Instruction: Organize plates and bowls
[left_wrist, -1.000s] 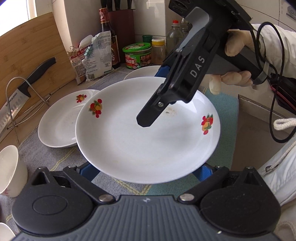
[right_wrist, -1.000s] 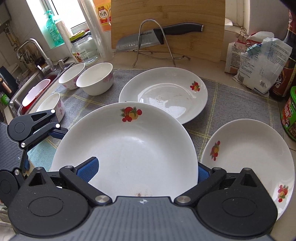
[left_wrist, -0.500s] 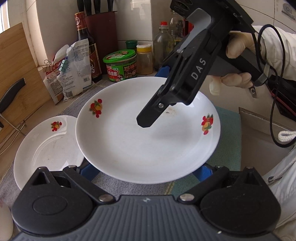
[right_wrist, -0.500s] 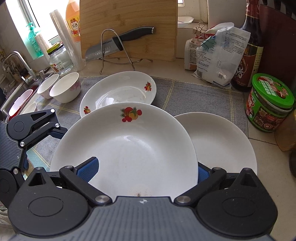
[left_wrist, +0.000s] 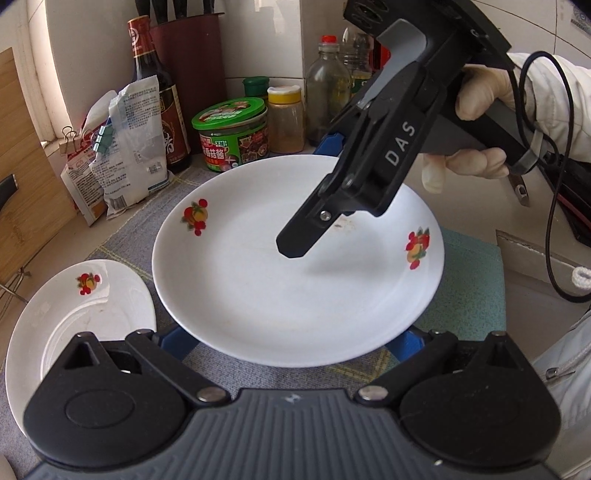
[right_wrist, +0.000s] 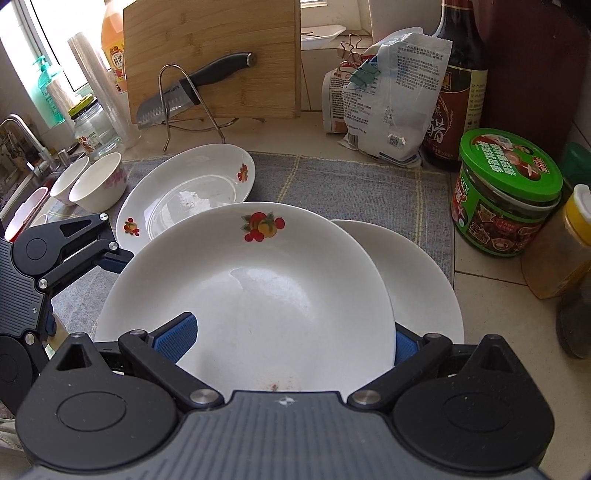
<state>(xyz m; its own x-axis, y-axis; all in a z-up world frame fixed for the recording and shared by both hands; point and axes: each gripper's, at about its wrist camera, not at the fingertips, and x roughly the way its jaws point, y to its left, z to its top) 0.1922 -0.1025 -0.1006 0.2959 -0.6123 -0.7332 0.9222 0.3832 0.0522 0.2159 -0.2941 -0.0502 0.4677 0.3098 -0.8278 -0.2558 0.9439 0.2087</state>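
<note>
Held plate (right_wrist: 266, 288): white, shallow, glossy, fruit motifs near rim, small reddish speck at near edge; raised, roughly level, overlapping a second plate (right_wrist: 417, 273).
Second plate: plain white where visible, flat on grey mat, mostly covered.
Third plate (right_wrist: 184, 192): same fruit print, flat on mat, further left.
Two white bowls (right_wrist: 98, 182): upright, side by side, left of third plate.

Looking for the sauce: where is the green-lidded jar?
Right wrist view, right side: the green-lidded jar stands on the counter between the dark bottle and the yellow-capped jar.
</note>
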